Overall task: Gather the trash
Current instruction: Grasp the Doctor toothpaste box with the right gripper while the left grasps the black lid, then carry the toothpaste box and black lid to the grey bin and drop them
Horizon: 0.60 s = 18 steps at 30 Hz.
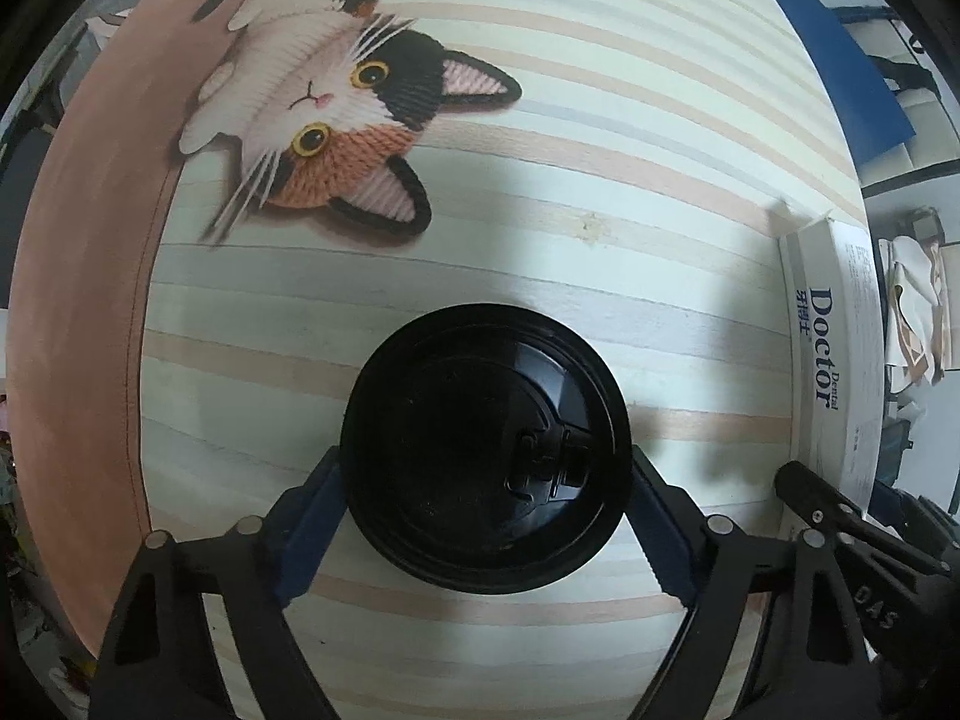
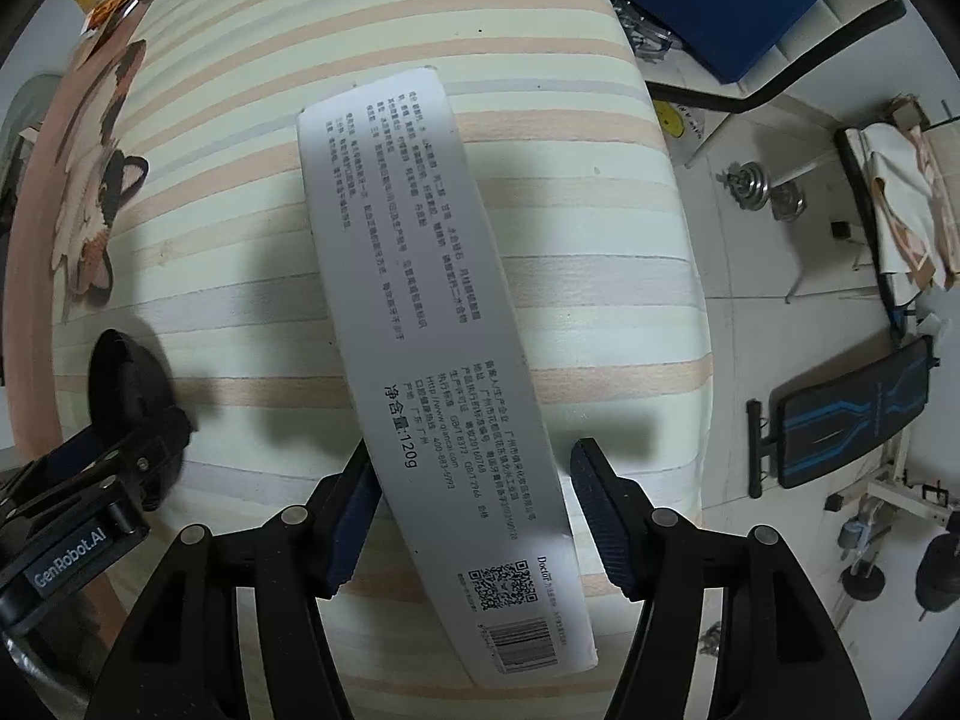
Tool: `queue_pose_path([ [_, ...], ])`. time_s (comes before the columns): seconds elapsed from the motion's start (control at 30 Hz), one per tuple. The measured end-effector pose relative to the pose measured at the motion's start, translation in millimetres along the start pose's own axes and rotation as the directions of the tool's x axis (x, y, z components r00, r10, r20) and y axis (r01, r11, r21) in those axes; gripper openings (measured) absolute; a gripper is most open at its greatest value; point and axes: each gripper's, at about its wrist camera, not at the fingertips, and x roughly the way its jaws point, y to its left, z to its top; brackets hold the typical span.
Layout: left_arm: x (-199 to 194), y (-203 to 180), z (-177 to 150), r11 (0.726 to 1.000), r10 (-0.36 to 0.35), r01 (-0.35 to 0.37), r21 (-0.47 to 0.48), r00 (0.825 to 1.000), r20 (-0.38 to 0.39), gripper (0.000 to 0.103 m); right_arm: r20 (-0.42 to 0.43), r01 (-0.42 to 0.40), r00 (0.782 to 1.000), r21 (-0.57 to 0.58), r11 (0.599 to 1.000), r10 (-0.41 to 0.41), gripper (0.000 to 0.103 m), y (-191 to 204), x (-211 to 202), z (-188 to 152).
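Observation:
A black cup lid (image 1: 486, 450) sits between the fingers of my left gripper (image 1: 486, 480), which press its sides above the striped cloth (image 1: 540, 240). It also shows in the right wrist view (image 2: 129, 384) at the left. A long white toothpaste box (image 2: 420, 348) lies on the striped cloth (image 2: 210, 180) between the fingers of my right gripper (image 2: 468, 510). The left pad touches the box; a small gap shows at the right pad. The box's edge shows in the left wrist view (image 1: 834, 360) at the right.
The cloth carries a calico cat print (image 1: 336, 120) and a pink border (image 1: 84, 300). A blue board (image 2: 708, 0) lies beyond the far edge. On the floor to the right are dumbbells (image 2: 762, 186), a weight bench (image 2: 852, 414) and a folded cloth (image 2: 900, 198).

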Motion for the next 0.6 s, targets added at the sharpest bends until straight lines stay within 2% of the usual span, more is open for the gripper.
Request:
queue_pose_path([
  [0.03,-0.5,0.8,-1.7,1.0,0.008,-0.008,0.005,1.0,0.005,0.086,0.011,0.017,1.0,-0.01,1.0,-0.017,0.064,4.4,-0.2,-1.5],
  [0.07,-1.8,1.1,-3.6,1.0,0.02,-0.02,0.01,1.0,0.012,0.086,0.041,0.021,0.999,-0.027,0.999,-0.02,0.056,8.1,-2.5,-2.7],
  [0.1,-3.5,0.5,-2.6,1.0,0.025,-0.026,0.014,1.0,0.018,0.086,0.052,0.03,0.998,-0.042,0.999,-0.028,0.054,12.1,-3.6,-3.4],
  [0.13,-3.7,-15.3,0.7,0.999,0.029,-0.03,0.018,0.999,0.022,0.086,0.054,0.036,0.998,-0.042,0.998,-0.034,0.054,14.0,-4.2,-3.2],
  [0.27,-14.1,6.3,6.4,0.999,0.041,-0.042,0.022,0.998,0.042,0.086,0.05,0.056,0.997,-0.066,0.996,-0.053,0.054,21.2,-5.1,-0.1],
  [0.5,-21.7,7.1,1.4,0.998,0.054,-0.055,0.023,0.997,0.057,0.086,0.09,0.028,0.996,-0.035,0.999,-0.025,0.059,17.0,-7.4,3.1],
  [0.6,-25.1,-9.1,-1.2,0.997,0.063,-0.065,0.028,0.996,0.07,0.086,0.138,0.017,0.99,-0.054,0.998,-0.009,0.054,18.1,-9.0,-5.3],
])
